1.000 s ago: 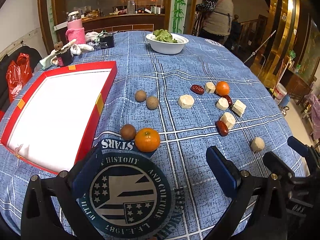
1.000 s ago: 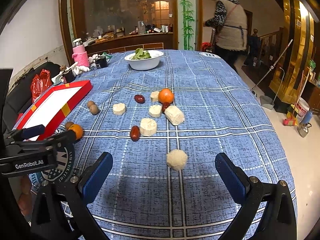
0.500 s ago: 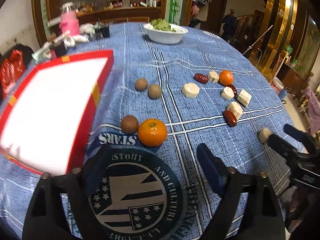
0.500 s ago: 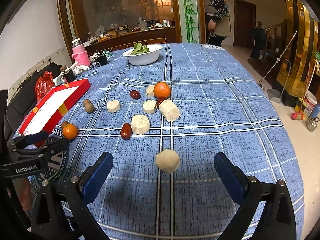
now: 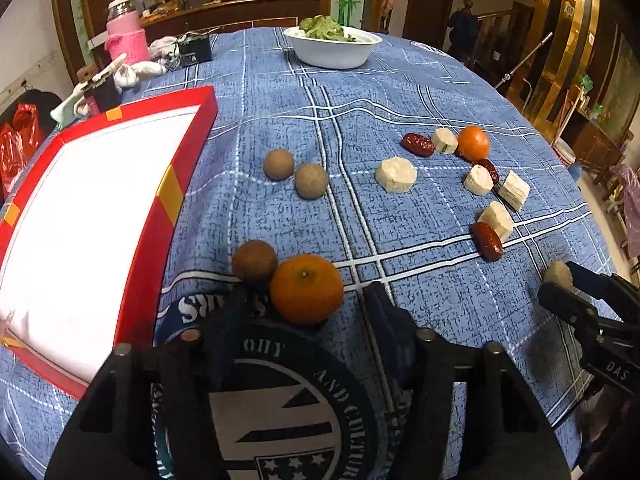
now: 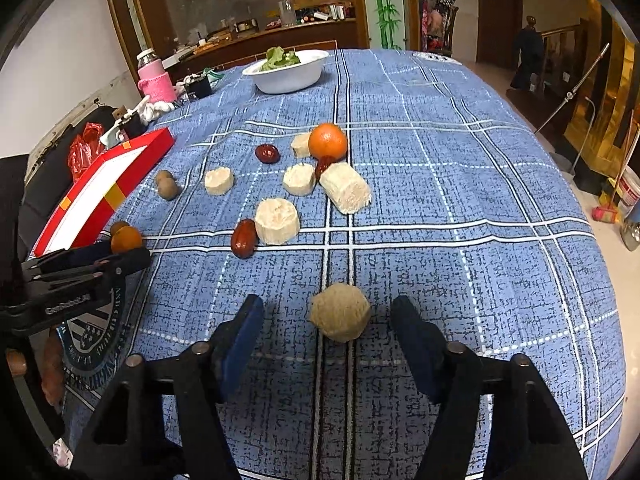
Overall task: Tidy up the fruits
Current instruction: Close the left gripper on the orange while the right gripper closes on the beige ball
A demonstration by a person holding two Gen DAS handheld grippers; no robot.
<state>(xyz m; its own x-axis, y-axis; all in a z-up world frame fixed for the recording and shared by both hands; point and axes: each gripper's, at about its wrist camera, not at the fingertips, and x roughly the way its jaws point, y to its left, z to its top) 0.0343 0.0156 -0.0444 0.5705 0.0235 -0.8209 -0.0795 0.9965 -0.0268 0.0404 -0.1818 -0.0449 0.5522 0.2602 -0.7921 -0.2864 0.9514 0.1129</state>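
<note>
2 oranges (image 6: 328, 141) (image 5: 306, 289), 3 red dates (image 6: 243, 238), brown longans (image 5: 311, 181), pale cane chunks (image 6: 277, 221) loose on blue cloth.

On the round emblem (image 5: 288, 400) printed on the cloth I read "AND CULTURE", seen upside down. The right claw (image 5: 560, 288) body shows "DAS". The left claw (image 6: 116, 256) body lettering is too blurred.

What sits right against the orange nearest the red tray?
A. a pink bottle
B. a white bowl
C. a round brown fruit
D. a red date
C: in the left wrist view the brown fruit touches the near orange on its left, just beside the red tray.
</note>
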